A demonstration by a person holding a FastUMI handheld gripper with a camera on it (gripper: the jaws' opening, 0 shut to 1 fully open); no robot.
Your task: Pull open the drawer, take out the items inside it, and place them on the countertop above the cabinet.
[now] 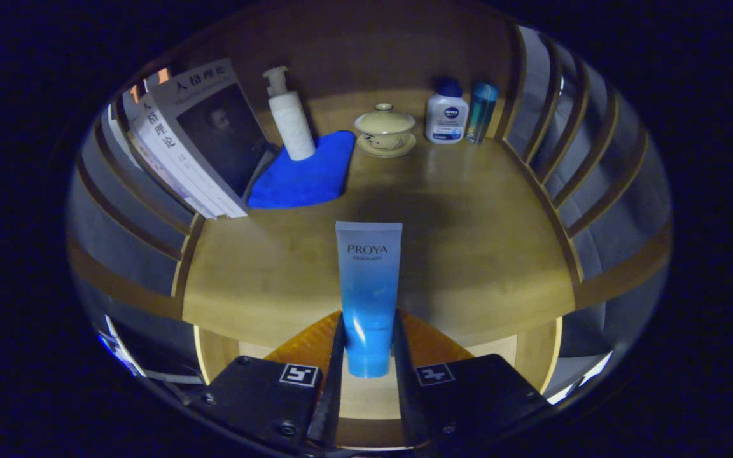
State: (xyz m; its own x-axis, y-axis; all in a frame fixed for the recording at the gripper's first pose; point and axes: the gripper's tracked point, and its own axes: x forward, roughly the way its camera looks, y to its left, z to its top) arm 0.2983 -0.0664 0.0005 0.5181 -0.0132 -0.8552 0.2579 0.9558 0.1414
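I have the blue tube (368,299) clamped between my two fingers (340,356), one pressing each side of its lower body near the cap end, so it stands cap down and crimped end up in my gripper (368,366). I hold it low so that the cap can meet the surface first and the tube can be left standing, or so I judge. It hangs over the near edge of the wooden countertop (468,254), which stretches ahead of me. Whether the cap is already over the wood or just short of it, I cannot tell.

Below and behind the tube I see the pale inside of the open drawer (532,356); the part I can see between and beside my fingers holds nothing I can make out.

Beyond the tube the countertop is well stocked at the back. A white pump bottle (290,117) stands on a blue cloth (306,175), with leaning books (198,143) beside them. Further along sits a lidded ceramic cup (385,130) on its saucer, then a white bottle (446,114) with a dark cap, just beside a slim teal bottle (482,111). The middle stretch of wood ahead of the tube is bare, which looks to me the natural spot for setting it down.
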